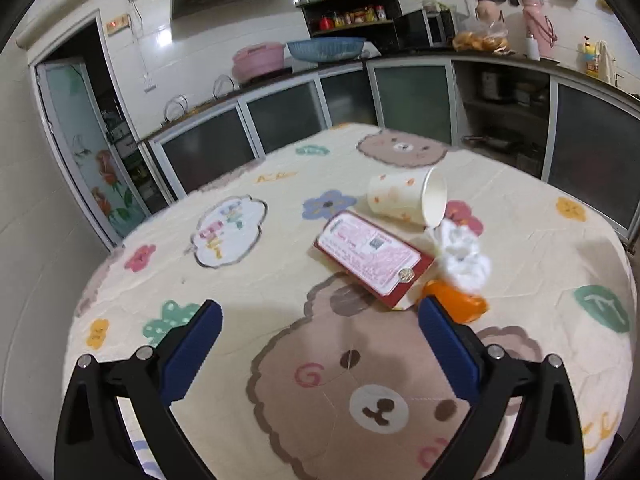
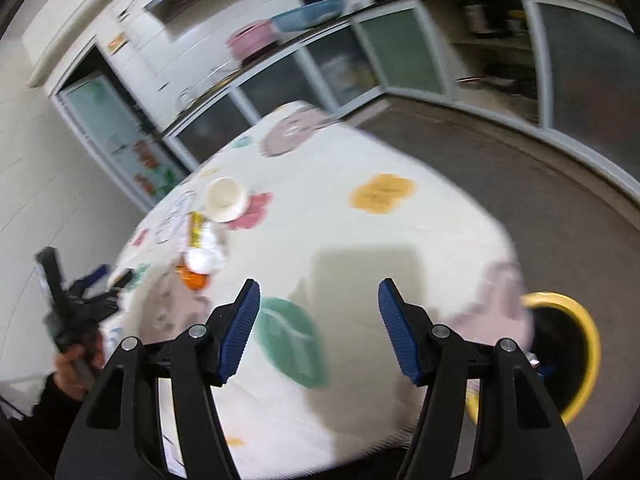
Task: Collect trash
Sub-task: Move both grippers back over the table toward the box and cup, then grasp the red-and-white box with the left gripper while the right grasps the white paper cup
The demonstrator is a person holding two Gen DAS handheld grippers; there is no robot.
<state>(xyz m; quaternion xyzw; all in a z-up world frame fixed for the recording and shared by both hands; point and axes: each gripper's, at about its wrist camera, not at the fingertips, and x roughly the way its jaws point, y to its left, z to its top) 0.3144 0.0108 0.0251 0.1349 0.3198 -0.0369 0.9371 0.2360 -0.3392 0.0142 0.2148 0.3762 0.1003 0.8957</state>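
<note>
Both claws spread and empty, the left gripper is facing the paper cup, red card and tissue mid-table, the right gripper hovering near the edge by the yellow-rimmed bin, likely awaiting drop-offs.

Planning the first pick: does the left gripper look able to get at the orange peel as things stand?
Probably yes. The left gripper is open and empty, and the orange peel lies on the tablecloth just beyond its right finger, with the tissue and red box behind it.
</note>
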